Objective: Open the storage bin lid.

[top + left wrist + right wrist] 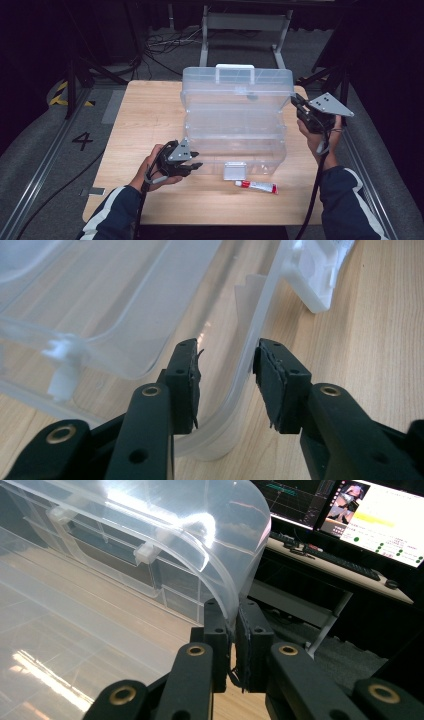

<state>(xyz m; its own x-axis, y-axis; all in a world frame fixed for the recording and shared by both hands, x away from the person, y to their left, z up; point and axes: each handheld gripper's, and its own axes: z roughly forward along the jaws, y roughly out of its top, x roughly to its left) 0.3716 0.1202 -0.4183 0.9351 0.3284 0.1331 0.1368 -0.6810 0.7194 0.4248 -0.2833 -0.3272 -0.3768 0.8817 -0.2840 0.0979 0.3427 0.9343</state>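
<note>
Right gripper (231,655) pinches box lid (237,87) edge, holding it raised; left gripper (225,385) gapes astride box base (235,155) rim, likely steadying.

Both sleeves (345,200) showing navy w/ white stripes. Left gripper (196,160) and right gripper (296,102) showing black bodies, grey triangular plates w/ small holes, brass rivets on jaw arms, black cables (311,200) trailing.
</note>
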